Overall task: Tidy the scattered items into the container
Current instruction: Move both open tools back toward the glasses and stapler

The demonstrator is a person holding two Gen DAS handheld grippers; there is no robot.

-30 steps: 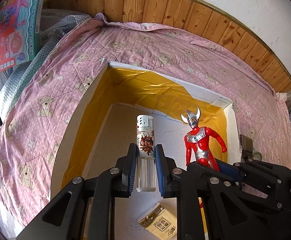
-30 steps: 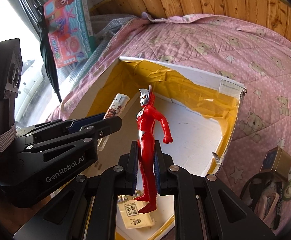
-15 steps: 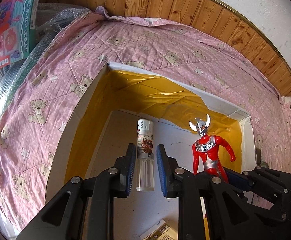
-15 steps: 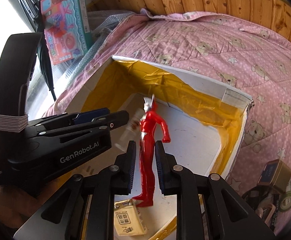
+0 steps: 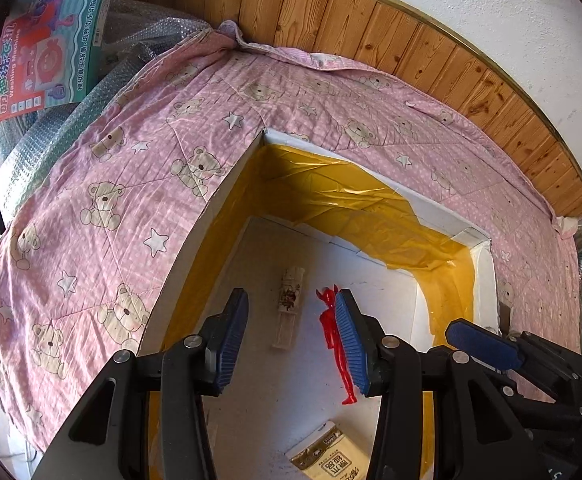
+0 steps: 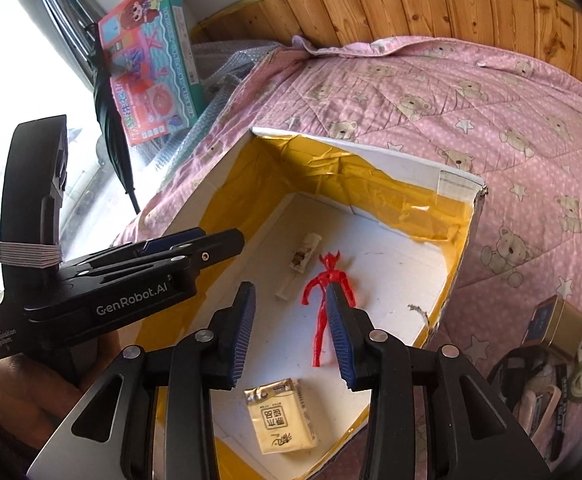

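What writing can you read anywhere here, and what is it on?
"GenRobot.AI": side of the left hand-held gripper.
"Data Acquisition System": small print on the same body.
"Washing Machine": toy box; its large Chinese characters are too distorted to read.
Tissue pack: upside-down Chinese characters, unclear.

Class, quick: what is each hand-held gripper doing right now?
Left hand-held gripper: open, holding nothing.
Right hand-held gripper: open, holding nothing.

Daylight floods in from the window (image 6: 31,92) at the left, blown out to white glare. The quilt (image 5: 131,184) is brightly lit and sharp. Fisheye bending curves the wooden wall panel (image 5: 371,36) (corners vignette black).
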